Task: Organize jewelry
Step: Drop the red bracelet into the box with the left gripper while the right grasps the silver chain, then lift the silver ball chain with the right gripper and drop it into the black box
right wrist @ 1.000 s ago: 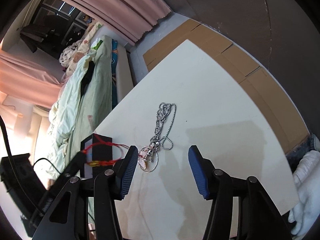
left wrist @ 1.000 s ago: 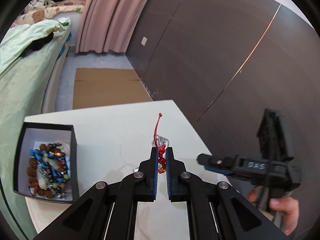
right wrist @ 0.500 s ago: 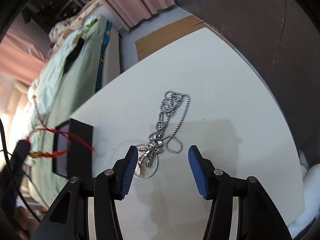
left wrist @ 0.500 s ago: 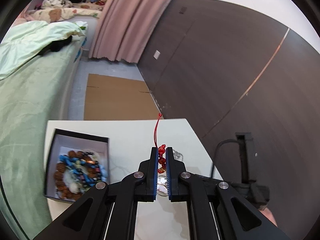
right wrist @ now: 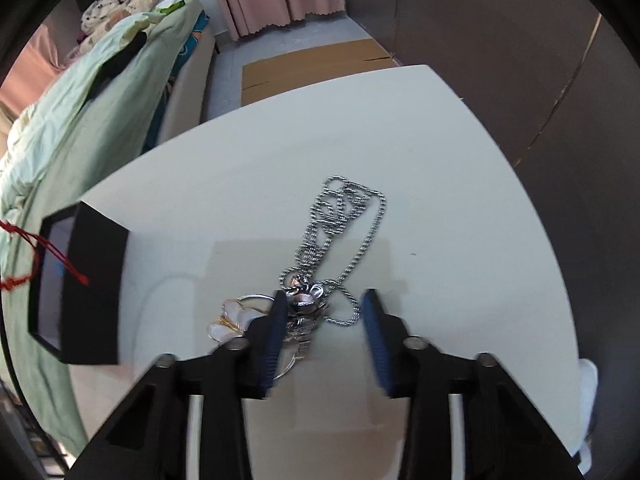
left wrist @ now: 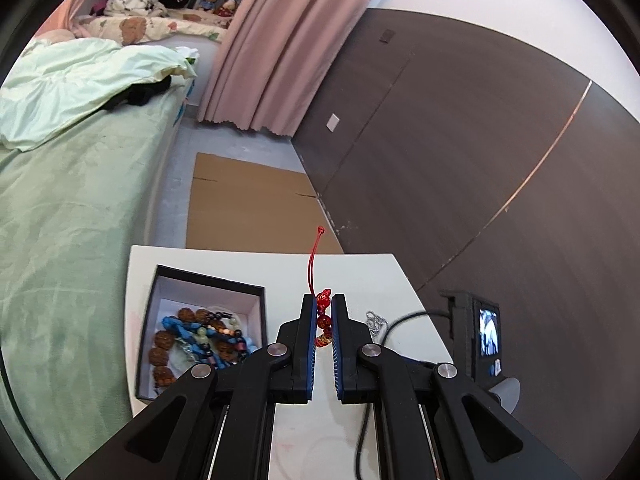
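**Status: left unit clamped on bracelet, right unit spread over necklace**

I record my left hand-held gripper (left wrist: 323, 328) closed on a red beaded bracelet with a red cord (left wrist: 322, 320), the beads pinched between its blue pads and the cord rising past the tips. The bracelet is held in the air, just right of a black rectangular box with a white lining (left wrist: 208, 280), which stands on the white surface (left wrist: 360, 276) and contains mixed bead strings in blue, brown and pale green (left wrist: 196, 336).

My right hand-held gripper (right wrist: 324, 304) has its fingers apart, set either side of the pendant of a silver ball-chain necklace (right wrist: 344, 220) lying on the surface. A thin clear ring with pale petals (right wrist: 230, 318) lies touching the left finger.
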A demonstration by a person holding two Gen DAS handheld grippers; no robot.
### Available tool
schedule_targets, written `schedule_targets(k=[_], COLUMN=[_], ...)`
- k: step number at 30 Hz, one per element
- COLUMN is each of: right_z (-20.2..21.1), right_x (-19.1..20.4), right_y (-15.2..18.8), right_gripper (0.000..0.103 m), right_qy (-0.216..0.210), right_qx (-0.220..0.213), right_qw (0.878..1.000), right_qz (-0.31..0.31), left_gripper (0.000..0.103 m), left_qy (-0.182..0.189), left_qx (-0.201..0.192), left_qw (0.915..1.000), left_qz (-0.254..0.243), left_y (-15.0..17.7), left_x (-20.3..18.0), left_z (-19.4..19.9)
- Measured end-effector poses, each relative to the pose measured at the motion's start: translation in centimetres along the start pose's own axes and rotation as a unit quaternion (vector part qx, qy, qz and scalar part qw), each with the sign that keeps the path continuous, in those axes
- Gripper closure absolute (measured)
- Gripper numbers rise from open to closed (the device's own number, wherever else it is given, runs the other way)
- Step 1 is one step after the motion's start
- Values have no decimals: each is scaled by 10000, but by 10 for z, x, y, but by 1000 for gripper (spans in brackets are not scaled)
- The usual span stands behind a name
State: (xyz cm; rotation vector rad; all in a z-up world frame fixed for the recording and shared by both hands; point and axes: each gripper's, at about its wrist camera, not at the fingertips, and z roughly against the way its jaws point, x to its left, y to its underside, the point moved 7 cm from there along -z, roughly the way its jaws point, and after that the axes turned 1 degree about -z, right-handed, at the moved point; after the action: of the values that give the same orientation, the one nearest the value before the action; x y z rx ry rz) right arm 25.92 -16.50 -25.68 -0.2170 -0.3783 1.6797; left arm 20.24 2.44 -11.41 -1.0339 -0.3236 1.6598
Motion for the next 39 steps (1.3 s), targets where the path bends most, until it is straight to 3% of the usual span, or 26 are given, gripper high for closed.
schedule_targets(k=[2,7,8,13,16,20,22,23,24,25,26,39], right_z=[3,9,12,36,49,71,87,96,103,111,118,219], right_x=[-7,-22,-23,-25,-24,-14,-9,-6,-4,-2,0,48], right_y=[2,7,5,2,4,1,-2,-3,-6,-8,-11,-57], right_gripper=[82,84,89,89,89,89,89,89,89,89,89,89], right_qy=[-70,-383,-505,-883,-1149,-1380,-1432,-1455,-1481,-1505,-1524,-1554], right_qx=[4,-21,-73,-427,-579,-862,-1041,-1166,-1260,-1356,-1437,-2302], right_qw=[10000,9990,9983,9940,9898,9849,9827,9812,9798,9782,9767,9607], right_qz=[-44,-219,-283,-487,-615,-598,-537,-492,-476,-466,-461,-6], left_gripper=[96,96,96,96,96,94,86,61,22,6,1,1], left_qy=[-50,-196,-241,-435,-251,-96,-243,-300,-296,-245,-156,-334], left_qx=[-29,7,11,39,122,583,589,564,524,463,308,24], left_qw=[10000,9996,9995,9988,9988,9961,9960,9960,9962,9964,9967,9970], left_qz=[57,184,202,238,407,652,632,617,630,669,741,696], left_y=[-1,2,3,6,8,17,18,18,17,15,11,-6], left_x=[7,22,26,37,42,48,50,51,52,53,55,69], left_z=[4,7,8,9,5,-6,-6,-4,-3,0,6,33])
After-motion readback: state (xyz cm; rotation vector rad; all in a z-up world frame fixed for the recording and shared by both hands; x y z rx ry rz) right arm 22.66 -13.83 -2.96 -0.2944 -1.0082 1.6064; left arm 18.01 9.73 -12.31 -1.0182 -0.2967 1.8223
